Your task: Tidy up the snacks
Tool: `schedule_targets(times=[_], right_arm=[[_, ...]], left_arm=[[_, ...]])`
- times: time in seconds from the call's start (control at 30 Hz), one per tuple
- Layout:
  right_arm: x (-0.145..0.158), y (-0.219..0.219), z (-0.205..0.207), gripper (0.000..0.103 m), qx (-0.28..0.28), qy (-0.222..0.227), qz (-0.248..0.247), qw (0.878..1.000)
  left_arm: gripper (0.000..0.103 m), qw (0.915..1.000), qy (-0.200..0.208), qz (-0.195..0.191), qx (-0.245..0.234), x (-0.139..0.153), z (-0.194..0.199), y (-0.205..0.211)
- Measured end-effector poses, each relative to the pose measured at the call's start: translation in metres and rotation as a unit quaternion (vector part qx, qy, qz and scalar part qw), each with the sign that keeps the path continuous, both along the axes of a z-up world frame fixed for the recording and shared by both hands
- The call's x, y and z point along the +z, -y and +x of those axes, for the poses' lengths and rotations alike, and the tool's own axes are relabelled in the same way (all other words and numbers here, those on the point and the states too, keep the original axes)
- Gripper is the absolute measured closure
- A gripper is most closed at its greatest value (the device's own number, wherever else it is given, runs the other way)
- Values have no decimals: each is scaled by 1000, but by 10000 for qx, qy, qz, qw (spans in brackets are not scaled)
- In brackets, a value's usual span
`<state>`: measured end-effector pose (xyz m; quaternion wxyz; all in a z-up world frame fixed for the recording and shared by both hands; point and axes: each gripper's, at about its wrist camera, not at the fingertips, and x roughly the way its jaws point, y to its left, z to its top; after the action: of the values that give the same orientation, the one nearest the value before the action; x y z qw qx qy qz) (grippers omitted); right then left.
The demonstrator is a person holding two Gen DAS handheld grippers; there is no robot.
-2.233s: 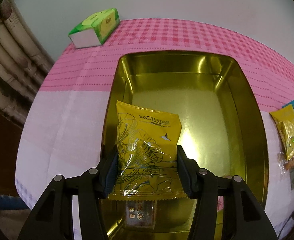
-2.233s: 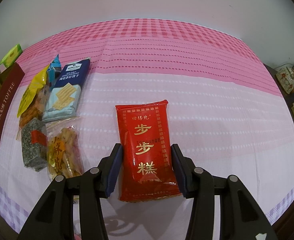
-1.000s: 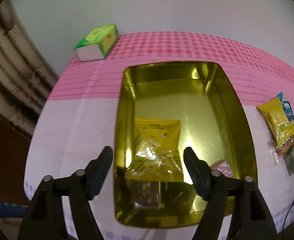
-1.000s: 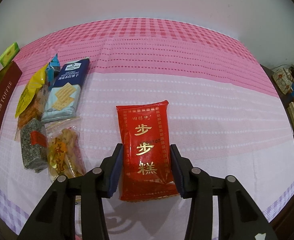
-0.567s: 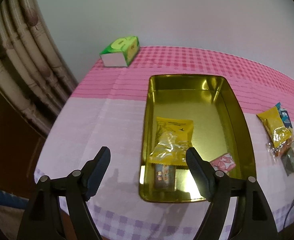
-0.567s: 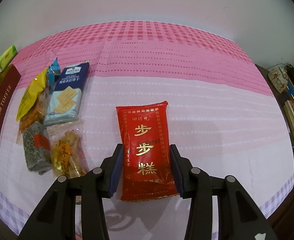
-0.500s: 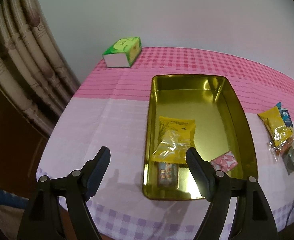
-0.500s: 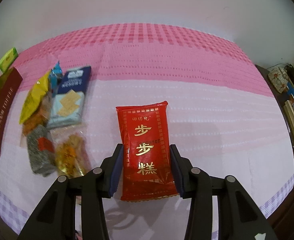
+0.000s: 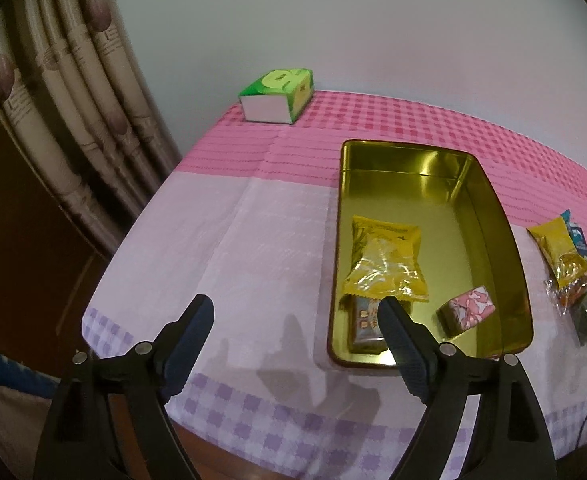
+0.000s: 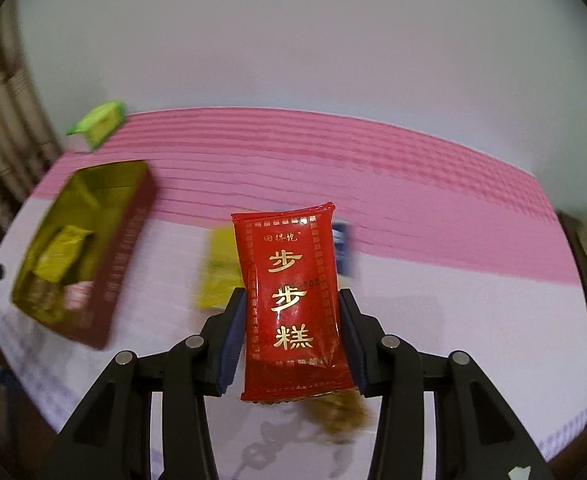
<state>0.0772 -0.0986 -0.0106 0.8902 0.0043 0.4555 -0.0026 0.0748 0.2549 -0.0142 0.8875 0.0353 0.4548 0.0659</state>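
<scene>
Between the pads of your right claw [image 10: 291, 320] sits the red snack packet [image 10: 291, 300], clamped on both long sides and held clear of the desk [image 10: 453, 320], gold characters facing the camera. At about nine o'clock from it in the right wrist view lies the gold tin [image 10: 109, 264], with its dark red outer wall toward you. Behind the packet, at about twelve o'clock, blurred yellow and blue wrappers lie on the cloth; you cannot tell more of them.

Your left claw [image 9: 295, 318] stands wide apart and holds nothing, hovering above the near edge of the desk [image 9: 233, 240]. At two o'clock from it the gold tin [image 9: 513, 280] holds a yellow packet [image 9: 385, 260], which overlaps a small dark bar [image 9: 363, 320] at its near end; a pink wrapped sweet [image 9: 467, 310] lies just beside them at the tin's near right. At three o'clock from the tin, a loose pile of snacks [image 9: 565, 264] rests on the cloth. A green tissue box [image 9: 277, 96] stands at the far left corner, near the curtain [image 9: 73, 100].
</scene>
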Motion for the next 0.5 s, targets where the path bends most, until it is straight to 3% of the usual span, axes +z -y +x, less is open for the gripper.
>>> schedule_targets(times=[0.27, 0.5], right_arm=[[1, -100, 23, 62, 892, -62, 170, 9959], [-14, -145, 29, 62, 1214, -191, 151, 9923]], left_arm=[[18, 10000, 15, 50, 35, 0, -9, -11], [18, 9998, 11, -6, 221, -2, -7, -20]])
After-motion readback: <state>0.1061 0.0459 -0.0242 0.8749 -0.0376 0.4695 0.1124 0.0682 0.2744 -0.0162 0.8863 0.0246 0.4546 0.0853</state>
